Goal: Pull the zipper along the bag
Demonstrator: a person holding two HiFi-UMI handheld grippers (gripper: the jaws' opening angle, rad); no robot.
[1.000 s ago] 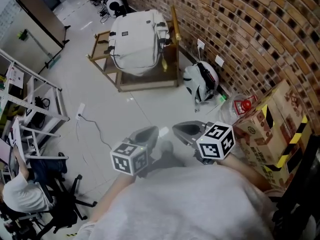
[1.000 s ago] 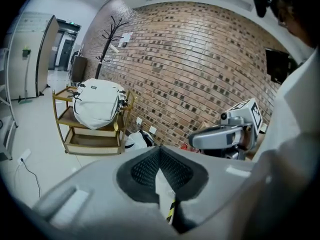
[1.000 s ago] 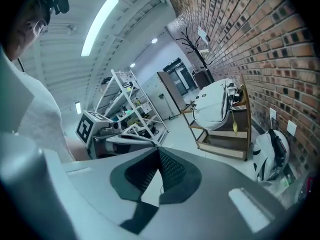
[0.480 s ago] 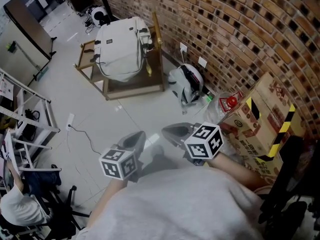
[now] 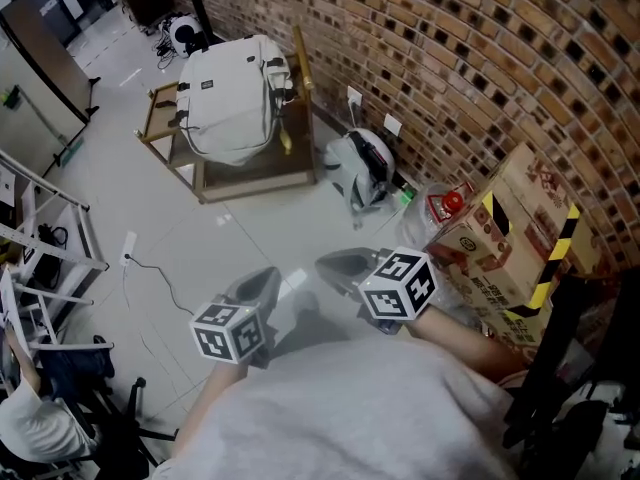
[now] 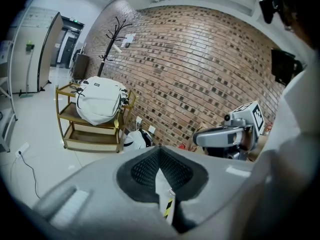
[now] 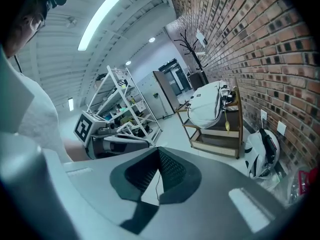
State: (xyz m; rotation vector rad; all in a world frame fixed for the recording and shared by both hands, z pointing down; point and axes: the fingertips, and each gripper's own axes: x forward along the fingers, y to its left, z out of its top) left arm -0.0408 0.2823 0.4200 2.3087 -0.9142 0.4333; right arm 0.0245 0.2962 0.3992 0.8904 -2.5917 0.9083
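A white backpack [image 5: 232,96] lies on the top shelf of a low wooden cart [image 5: 250,173] against the brick wall, far ahead of both grippers. My left gripper [image 5: 262,286] and right gripper [image 5: 335,265] hang close to the person's body, side by side over the floor, both shut with nothing between the jaws. The left gripper view shows the backpack [image 6: 100,100] at left beyond its own closed tips [image 6: 160,151], and the right gripper [image 6: 225,134] beside it. In the right gripper view the backpack [image 7: 207,109] sits at right, past the shut jaws [image 7: 159,154]. No zipper is distinguishable at this distance.
A second white-and-black bag [image 5: 362,163] lies on the floor by the wall. Cardboard boxes [image 5: 510,238] with yellow-black tape stand at right. A metal rack [image 5: 40,258] and a seated person [image 5: 40,428] are at left. A cable [image 5: 150,268] trails across the floor.
The head view has swung, so the cart and backpack sit further left in frame. Both grippers have drifted slightly down and left, still shut and apart from the bag.
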